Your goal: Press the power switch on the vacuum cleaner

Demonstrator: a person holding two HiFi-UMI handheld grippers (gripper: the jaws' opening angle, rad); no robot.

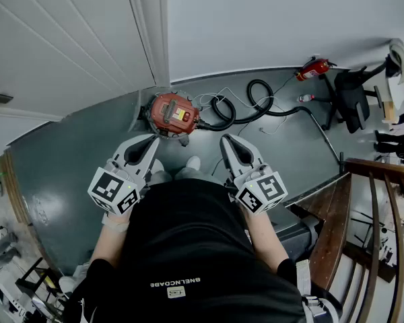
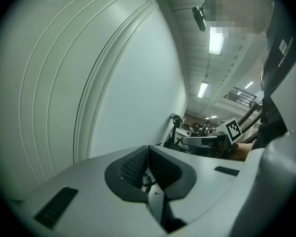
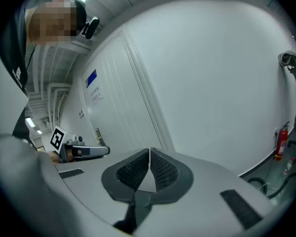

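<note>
The vacuum cleaner (image 1: 170, 112), a round red canister with a yellow label on its lid, stands on the grey floor against the wall. Its black hose (image 1: 254, 105) coils off to the right. My left gripper (image 1: 147, 142) hangs just below and left of the canister, apart from it, jaws shut on nothing. My right gripper (image 1: 229, 142) is held level with it, to the canister's lower right, also shut and empty. In the left gripper view the closed pads (image 2: 148, 149) face a white wall; the right gripper view shows its pads (image 3: 150, 152) pressed together. Neither gripper view shows the vacuum.
A white panelled door (image 1: 67, 39) rises at left of the canister. A red fire extinguisher (image 1: 314, 67) and a black office chair (image 1: 350, 94) stand at far right. A wooden stair railing (image 1: 363, 200) runs along the right. White cable loops lie by the hose.
</note>
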